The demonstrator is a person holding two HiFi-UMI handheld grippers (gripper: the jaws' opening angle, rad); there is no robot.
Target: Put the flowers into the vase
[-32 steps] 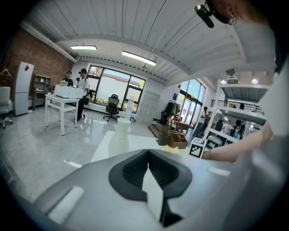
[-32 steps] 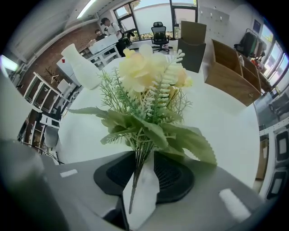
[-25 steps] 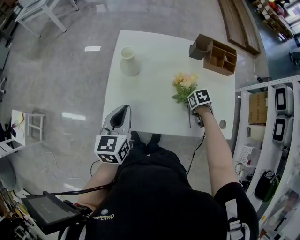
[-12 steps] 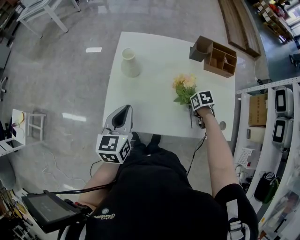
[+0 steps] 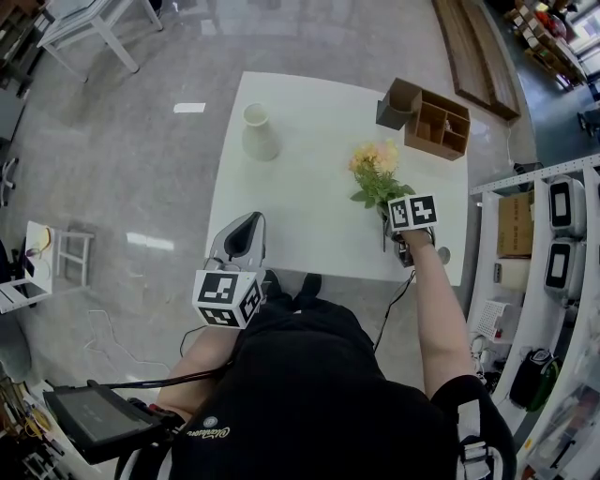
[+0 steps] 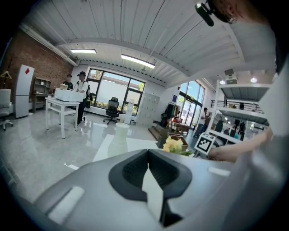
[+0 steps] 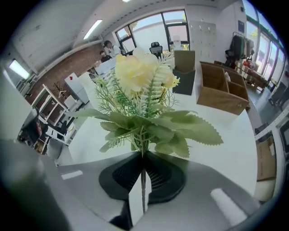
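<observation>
A bunch of pale yellow and peach flowers (image 5: 375, 167) with green leaves is held over the right part of the white table (image 5: 309, 112). My right gripper (image 5: 390, 223) is shut on its thin stem. In the right gripper view the stem runs between the closed jaws of the right gripper (image 7: 143, 155), and the flowers (image 7: 140, 76) stand up in front. The cream vase (image 5: 260, 131) stands upright at the table's far left, well away from the flowers. My left gripper (image 5: 246, 223) hangs by the table's near edge, shut and with nothing in it; the left gripper view shows the vase (image 6: 120, 134) ahead of the left gripper (image 6: 148, 151).
A brown wooden organizer (image 5: 427, 112) with compartments sits at the table's far right corner, just beyond the flowers. Shelving with boxes (image 5: 553, 216) stands to the right of the table. A white side table (image 5: 84, 23) stands far left on the glossy floor.
My right gripper has closed on the flower stem and lifted the bunch off the table, shifting slightly toward me. The left gripper has stayed still.
</observation>
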